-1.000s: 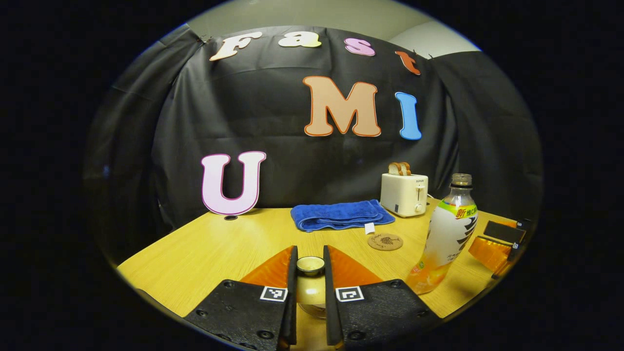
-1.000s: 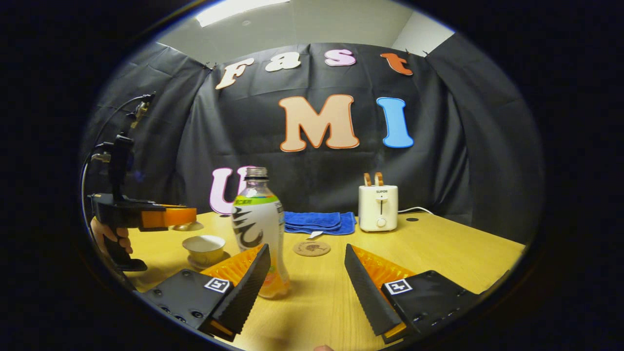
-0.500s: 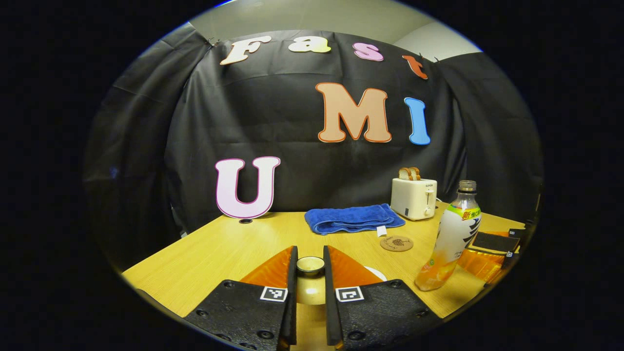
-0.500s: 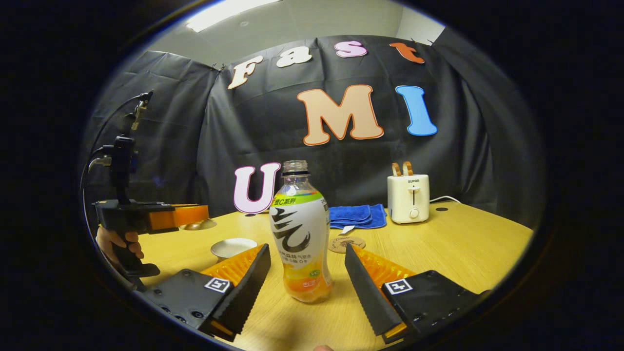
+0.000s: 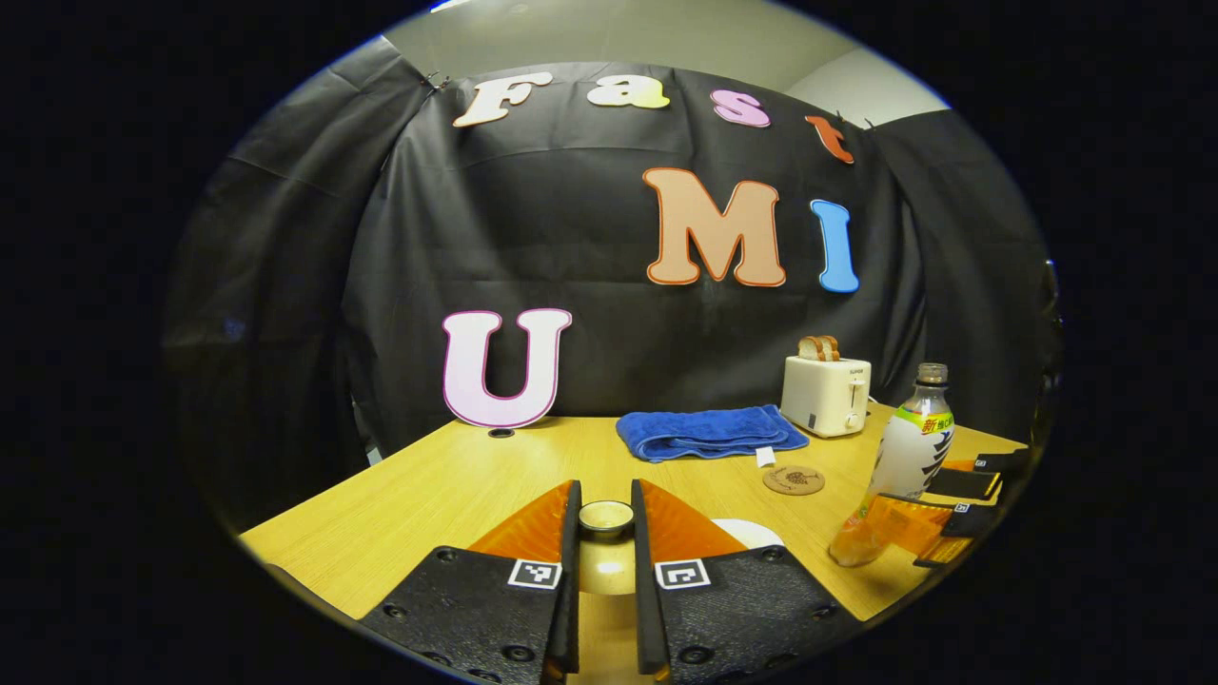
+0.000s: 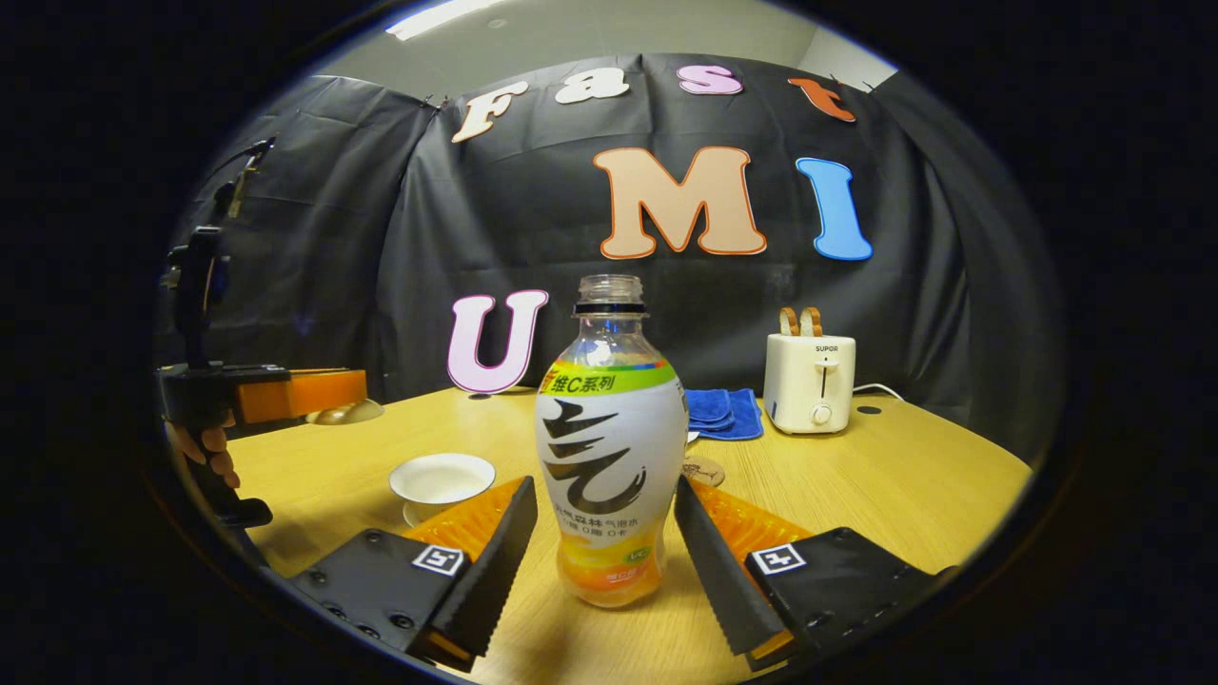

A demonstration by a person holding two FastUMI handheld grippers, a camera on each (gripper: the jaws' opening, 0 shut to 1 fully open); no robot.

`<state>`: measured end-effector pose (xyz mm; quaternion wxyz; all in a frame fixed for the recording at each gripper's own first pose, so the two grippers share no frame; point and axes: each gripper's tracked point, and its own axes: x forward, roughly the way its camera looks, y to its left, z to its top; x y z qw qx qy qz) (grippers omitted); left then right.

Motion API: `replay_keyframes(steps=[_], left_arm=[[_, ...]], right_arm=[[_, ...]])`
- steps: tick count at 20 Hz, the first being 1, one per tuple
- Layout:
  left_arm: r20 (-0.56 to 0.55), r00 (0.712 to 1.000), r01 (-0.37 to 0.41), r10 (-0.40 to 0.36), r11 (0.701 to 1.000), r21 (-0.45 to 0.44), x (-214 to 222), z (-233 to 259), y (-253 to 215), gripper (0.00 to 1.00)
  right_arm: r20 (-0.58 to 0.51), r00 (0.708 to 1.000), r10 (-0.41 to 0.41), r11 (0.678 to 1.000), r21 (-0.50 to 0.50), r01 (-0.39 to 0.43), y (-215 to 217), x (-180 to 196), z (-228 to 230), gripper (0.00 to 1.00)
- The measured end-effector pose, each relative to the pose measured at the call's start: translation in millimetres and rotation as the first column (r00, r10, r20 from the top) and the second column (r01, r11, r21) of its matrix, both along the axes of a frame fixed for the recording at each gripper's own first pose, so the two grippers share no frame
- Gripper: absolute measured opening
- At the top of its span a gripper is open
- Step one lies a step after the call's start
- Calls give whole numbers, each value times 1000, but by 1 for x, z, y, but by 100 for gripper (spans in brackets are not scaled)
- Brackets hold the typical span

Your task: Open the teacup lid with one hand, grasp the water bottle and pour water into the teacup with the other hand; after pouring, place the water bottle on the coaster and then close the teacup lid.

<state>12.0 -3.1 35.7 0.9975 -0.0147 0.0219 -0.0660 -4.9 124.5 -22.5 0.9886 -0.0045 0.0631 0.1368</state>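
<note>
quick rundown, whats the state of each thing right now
teacup: open, lid off, standing on the table
teacup lid: lifted, pinched by its knob
left gripper: jaws shut on the lid knob
water bottle: upright, uncapped, on the table
right gripper: jaws open either side of the bottle, no grip visible
coaster: bare
toaster: bread sticking out of the top
blue towel: folded
</note>
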Motion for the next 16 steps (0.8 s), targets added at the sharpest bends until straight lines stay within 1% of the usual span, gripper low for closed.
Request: replay_keyframes(steps=[2, 4, 6, 9, 10, 12, 16], left_arm=[[3, 1000, -8, 8, 1000, -4, 0, -2, 15, 21], [3, 1000, -9, 9, 1000, -9, 0, -1, 15, 21], [2, 1000, -11, 11, 1000, -14, 2, -2, 17, 21], [1, 1000, -15, 15, 1000, -28, 0, -2, 23, 21], [1, 1000, -19, 19, 999, -31, 2, -3, 26, 21], [2, 1000, -26, 26, 999, -39, 3, -3, 31, 21], [0, 999, -46, 46, 998, -52, 3, -2, 42, 21]], right_arm=[[-4, 1000, -13, 1000, -1, 13, -1, 2, 2, 77], [-11, 1000, -18, 1000, -16, 18, 0, 4, -1, 77], [-1, 1000, -21, 999, -42, 21, 0, 3, 1, 71], [27, 999, -24, 992, -125, 27, 0, 8, 4, 63], [40, 999, -20, 987, -160, 27, 1, 9, 6, 64], [76, 997, 1, 969, -248, 17, 5, 10, 8, 64], [139, 988, 62, 900, -437, 5, 13, 13, 8, 65]])
